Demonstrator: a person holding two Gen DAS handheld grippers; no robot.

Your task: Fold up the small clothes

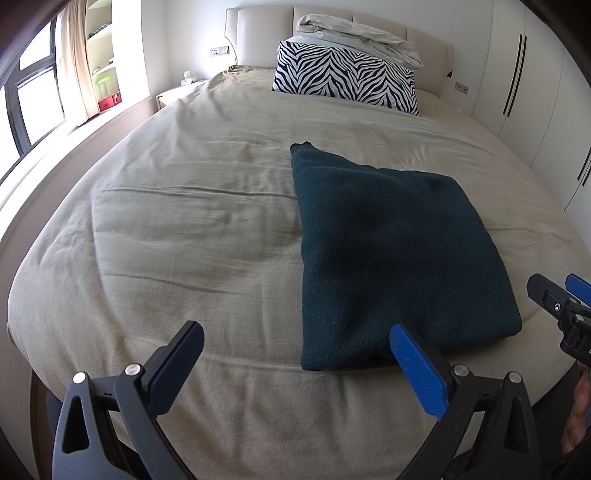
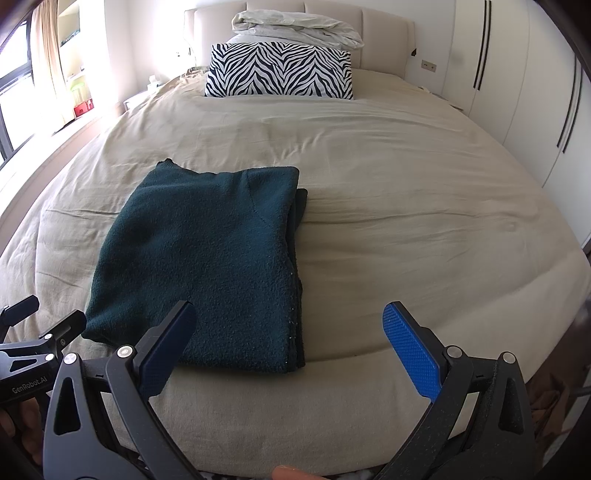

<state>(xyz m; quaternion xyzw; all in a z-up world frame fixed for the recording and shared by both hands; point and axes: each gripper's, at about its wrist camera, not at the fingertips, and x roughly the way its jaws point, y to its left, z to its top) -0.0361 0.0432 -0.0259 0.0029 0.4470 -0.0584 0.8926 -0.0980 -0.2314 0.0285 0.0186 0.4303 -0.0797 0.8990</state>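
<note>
Sweater (image 2: pixel 207 258) first: it is dark green and fuzzy, and it lies folded into a neat, thick block on the big tan bed (image 2: pixel 406 206). It sits close to the foot edge of the bed, with its layers stacked and showing along its right side. One little corner sticks up at the far end (it looks like part of the neck or a cuff, but I cannot tell which).

Both tongs hang over the near edge of the bed and hold nothing. The left gripper (image 1: pixel 295 343) has its two fingers spread wide apart, and its blue finger sits in front of the sweater's near left corner. The right gripper (image 2: pixel 288 325) is spread wide too, with its dark finger in front of the sweater's near edge and its blue finger over bare sheet.

Far back by the headboard stands a zebra pillow (image 2: pixel 279 70), with a crumpled white blanket (image 2: pixel 295 27) on top.
</note>
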